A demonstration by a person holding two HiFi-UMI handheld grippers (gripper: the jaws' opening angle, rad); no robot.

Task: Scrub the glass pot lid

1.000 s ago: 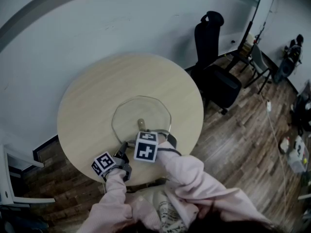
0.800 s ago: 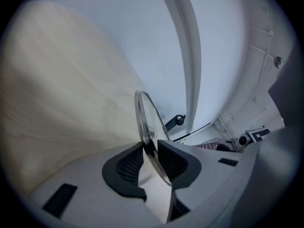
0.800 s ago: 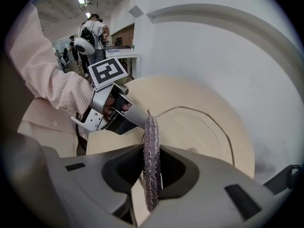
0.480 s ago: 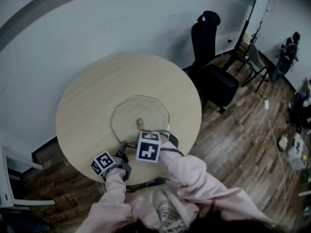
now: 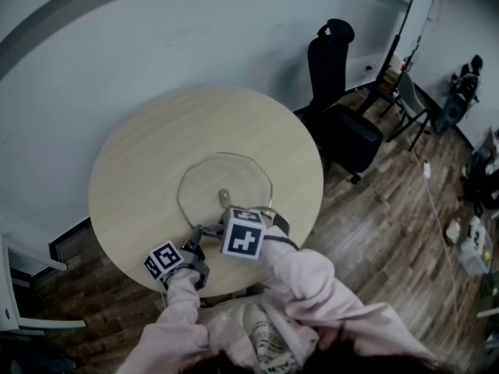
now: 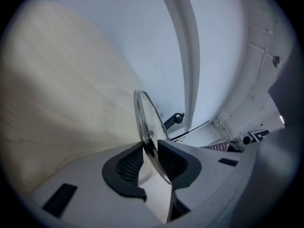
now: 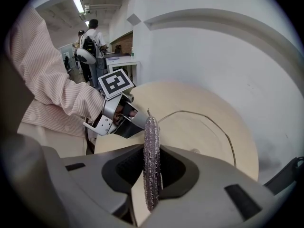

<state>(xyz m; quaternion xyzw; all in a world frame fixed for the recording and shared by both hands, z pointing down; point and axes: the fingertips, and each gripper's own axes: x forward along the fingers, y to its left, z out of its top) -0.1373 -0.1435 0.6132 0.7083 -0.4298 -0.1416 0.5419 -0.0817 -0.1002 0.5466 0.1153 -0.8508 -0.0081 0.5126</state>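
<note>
Left gripper [image 6: 151,152] pinches the glass lid [image 5: 234,174] by its rim; right gripper [image 7: 152,167] clamps a scouring pad [image 7: 151,141]. Lid looks stiff, slippery, breakable, so rim grip suits.

Office-type workroom. Evidence: round wooden desk [image 5: 140,170], black office chair [image 5: 343,127], wood-plank floor [image 5: 390,232], plain white wall [image 5: 156,45], loose equipment [image 5: 470,244] along the floor.

Beyond the lid [image 5: 226,179] the table [image 5: 140,154] lies bare toward the wall [image 5: 156,45].
</note>
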